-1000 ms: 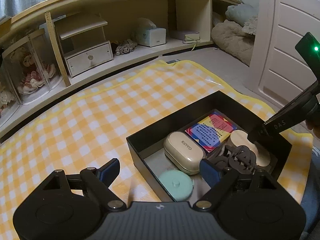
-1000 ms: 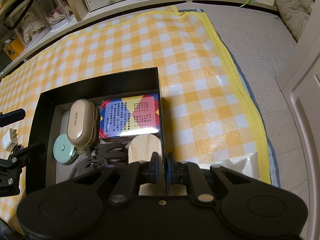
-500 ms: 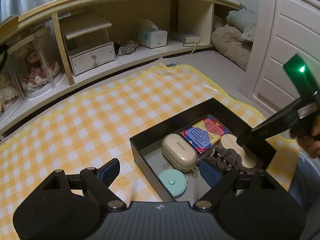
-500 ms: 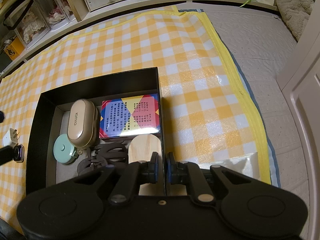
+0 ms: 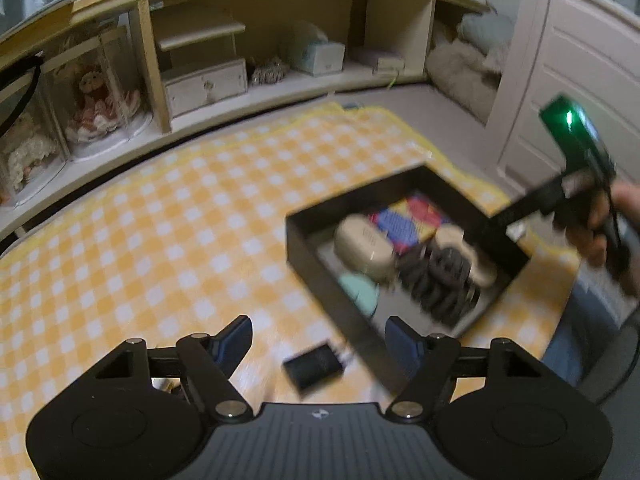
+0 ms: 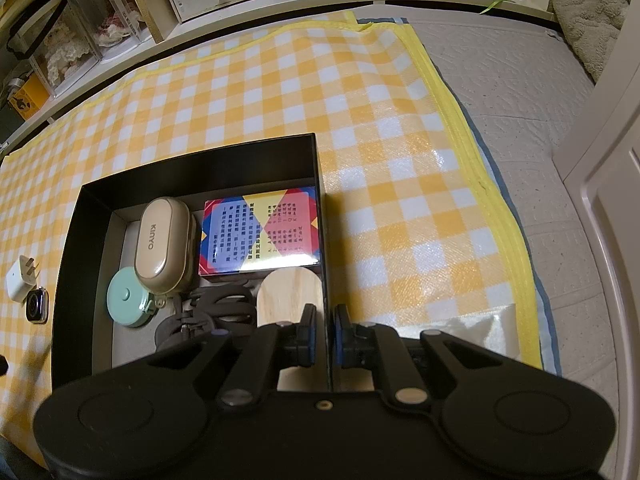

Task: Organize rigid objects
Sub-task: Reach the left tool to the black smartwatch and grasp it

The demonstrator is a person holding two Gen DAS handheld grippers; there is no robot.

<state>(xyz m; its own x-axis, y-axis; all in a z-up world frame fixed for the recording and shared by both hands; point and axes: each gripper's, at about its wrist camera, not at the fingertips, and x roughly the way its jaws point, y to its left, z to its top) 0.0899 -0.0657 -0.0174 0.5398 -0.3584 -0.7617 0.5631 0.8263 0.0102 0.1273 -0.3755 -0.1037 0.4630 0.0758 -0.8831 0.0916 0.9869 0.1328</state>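
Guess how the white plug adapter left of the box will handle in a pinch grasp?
White plug adapter looks like a small hard block, so probably stiff and light. Its smooth sides may slip. It lies flat against the watch on the checked mat, so unlikely to roll, but pushing could nudge the watch.

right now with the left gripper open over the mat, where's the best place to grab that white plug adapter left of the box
Take the white plug adapter across its flat square body, coming straight down from above with the left gripper. It lies flat on the checked mat, prongs pointing away from the smartwatch touching its near corner. Probably close across the sides clear of the watch, not over the prongs.
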